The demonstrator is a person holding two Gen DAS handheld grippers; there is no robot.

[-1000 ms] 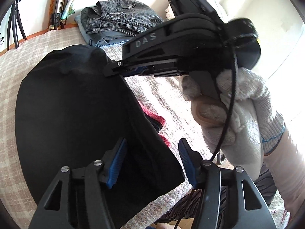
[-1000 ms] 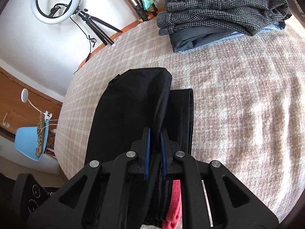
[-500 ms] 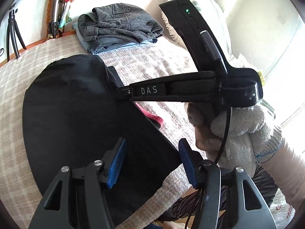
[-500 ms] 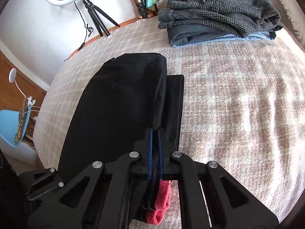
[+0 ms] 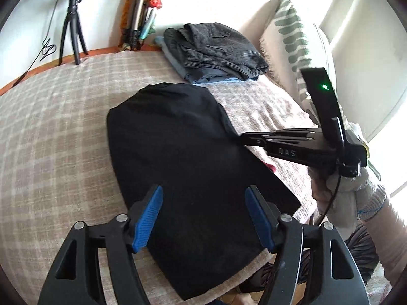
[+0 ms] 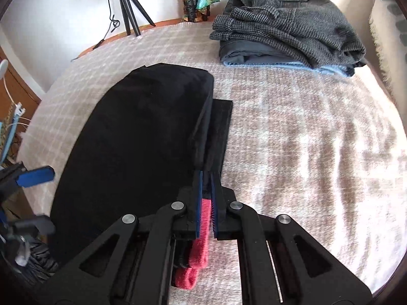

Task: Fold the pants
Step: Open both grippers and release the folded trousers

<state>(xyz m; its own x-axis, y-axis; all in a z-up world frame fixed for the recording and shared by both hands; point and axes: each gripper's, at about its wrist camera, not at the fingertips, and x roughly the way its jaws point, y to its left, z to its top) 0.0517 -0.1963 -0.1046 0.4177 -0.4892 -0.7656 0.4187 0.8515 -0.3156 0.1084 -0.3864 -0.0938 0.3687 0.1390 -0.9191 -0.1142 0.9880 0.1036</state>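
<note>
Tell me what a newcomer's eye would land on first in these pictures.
First, the black pants spread across the middle of the checked blanket. Next, the right hand-held gripper, shut on the pants' right edge, with something pink showing between its pads. Then the pile of folded clothes at the blanket's far side, while the left hand-held gripper hovers over the pants' near end, jaws opening and nothing pinched.

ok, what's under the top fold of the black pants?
Under the black pants top fold, a lower black layer sticks out at the right edge, with a pink strip near the right gripper, whose jaws are shut on the fabric. The rest underneath is covered.
</note>
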